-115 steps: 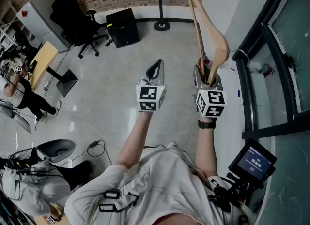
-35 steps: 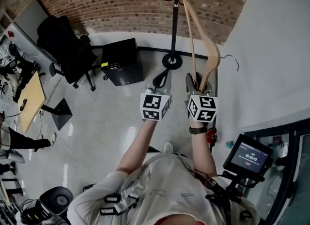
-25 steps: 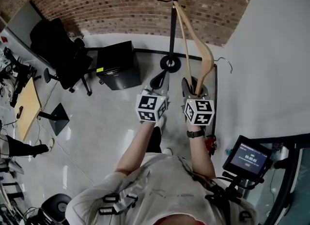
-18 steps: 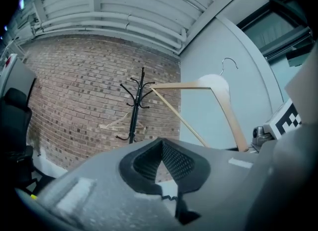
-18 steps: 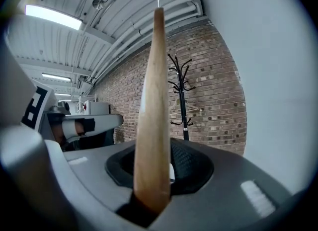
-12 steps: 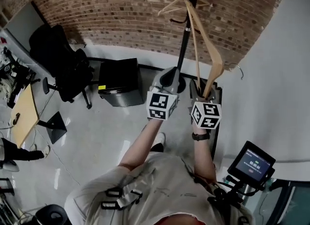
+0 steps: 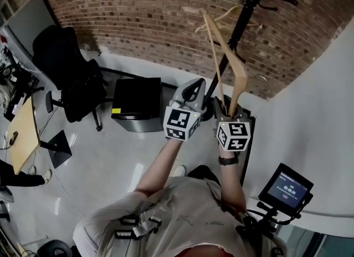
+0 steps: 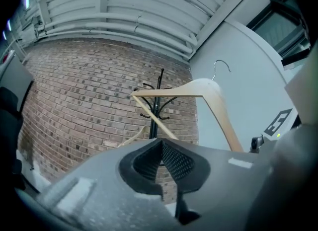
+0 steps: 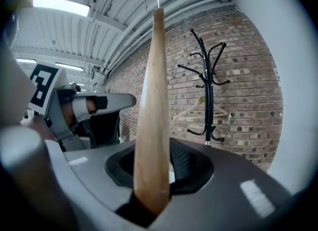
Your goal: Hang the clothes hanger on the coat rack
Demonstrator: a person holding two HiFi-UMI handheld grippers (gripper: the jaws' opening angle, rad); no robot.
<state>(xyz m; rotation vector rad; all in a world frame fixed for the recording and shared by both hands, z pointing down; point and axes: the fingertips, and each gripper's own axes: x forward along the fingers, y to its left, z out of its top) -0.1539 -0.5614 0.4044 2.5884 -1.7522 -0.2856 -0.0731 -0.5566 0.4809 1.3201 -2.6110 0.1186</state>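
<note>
**A:** Between the jaws of the right tongs (image 9: pixel 151 175), what is pinched?

**B:** The lower end of the wooden clothes hanger (image 9: pixel 153 101). The jaws clamp it, and it stands upright above them. Its tip is buried between the pads.

**A:** And the left tongs (image 8: pixel 161 161)?

**B:** Pressed together on nothing, just beside the right ones.

**A:** The hanger's top?

**B:** Its wire hook (image 8: pixel 222 67) shows whole in the left gripper view, but runs off the top edge in the right one.

**A:** The coat rack (image 7: pixel 247 7)?

**B:** Ahead, apart from the held hanger, against the brick wall (image 7: pixel 127 18). The head view cuts off its top, and the tongs hide its foot. A pale hanger (image 9: pixel 198 110) hangs there, too faint to tell from which peg.
</note>
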